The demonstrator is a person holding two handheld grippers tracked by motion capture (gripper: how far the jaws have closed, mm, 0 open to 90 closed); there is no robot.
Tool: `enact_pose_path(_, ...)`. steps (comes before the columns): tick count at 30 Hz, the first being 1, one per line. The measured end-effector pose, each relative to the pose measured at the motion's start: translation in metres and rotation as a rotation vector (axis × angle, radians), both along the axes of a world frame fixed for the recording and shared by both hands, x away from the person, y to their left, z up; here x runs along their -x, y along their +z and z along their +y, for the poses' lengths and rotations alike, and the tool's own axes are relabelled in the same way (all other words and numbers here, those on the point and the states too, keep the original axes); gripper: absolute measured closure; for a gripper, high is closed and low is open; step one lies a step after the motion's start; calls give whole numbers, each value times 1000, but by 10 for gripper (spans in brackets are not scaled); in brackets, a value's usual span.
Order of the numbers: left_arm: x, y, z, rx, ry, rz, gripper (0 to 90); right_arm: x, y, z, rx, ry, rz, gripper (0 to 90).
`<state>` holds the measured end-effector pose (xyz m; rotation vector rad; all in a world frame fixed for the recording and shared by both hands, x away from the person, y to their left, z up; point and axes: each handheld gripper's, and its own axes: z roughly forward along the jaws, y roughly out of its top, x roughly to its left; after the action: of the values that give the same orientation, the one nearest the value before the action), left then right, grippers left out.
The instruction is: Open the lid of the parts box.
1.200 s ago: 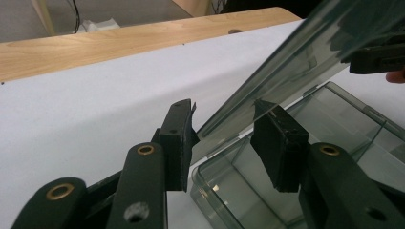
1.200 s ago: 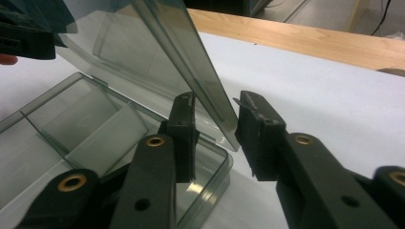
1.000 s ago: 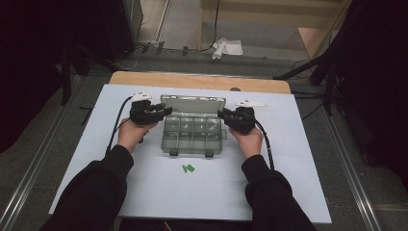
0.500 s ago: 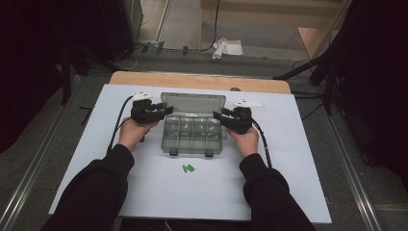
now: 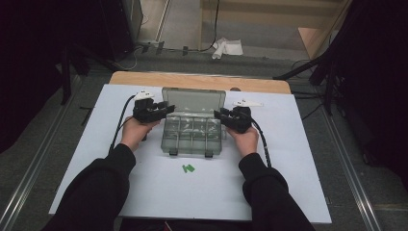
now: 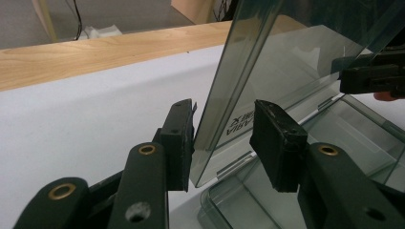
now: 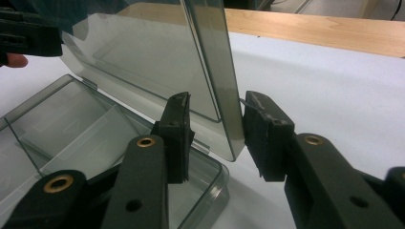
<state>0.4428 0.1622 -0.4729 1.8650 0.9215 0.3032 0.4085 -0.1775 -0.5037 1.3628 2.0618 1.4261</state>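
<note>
Clear smoky plastic compartment box [image 5: 192, 134] sits mid table [image 5: 288, 183], lid [image 5: 195, 101] raised nearly upright at its 12 o'clock edge, hinged at the back. Latches face 6 o'clock.

Left gripper [image 5: 166, 109] at the box's 9 o'clock, at the lid's left edge. Left gripper view: the lid edge [image 6: 229, 86] stands between the jaws, left pad [image 6: 179, 143] against it or just beside, right pad [image 6: 277, 143] apart from it with a gap. Jaws partly open, no firm clamp seen.

Right gripper [image 5: 219, 115] at the box's 3 o'clock, at the lid's right edge. Right gripper view: the lid edge [image 7: 219, 81] sits between the jaws, right pad [image 7: 265, 138] touching or just beside it, left pad [image 7: 176, 138] apart. Jaws have just been closing, partly open, lid between them, not pinched.

Small green tape mark [image 5: 188, 168] on the table at the box's 6 o'clock, near. Compartments look empty, hard to tell through the tint.
</note>
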Motion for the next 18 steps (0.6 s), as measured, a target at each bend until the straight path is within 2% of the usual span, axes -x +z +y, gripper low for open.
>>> enact_pose_path(5,-1,-2,-1,-7,2,-1,582,0,-1,1,2,-6,-3,638)
enact_pose_path(10,-2,-4,-2,8,15,9,582,0,-2,0,-3,-11,4,649)
enact_pose_path(13,-3,-6,-2,-8,15,9,583,-1,-2,1,0,-15,2,656)
enact_pose_path(18,-4,-10,-4,-10,17,17,582,-1,-3,1,-11,-29,5,670)
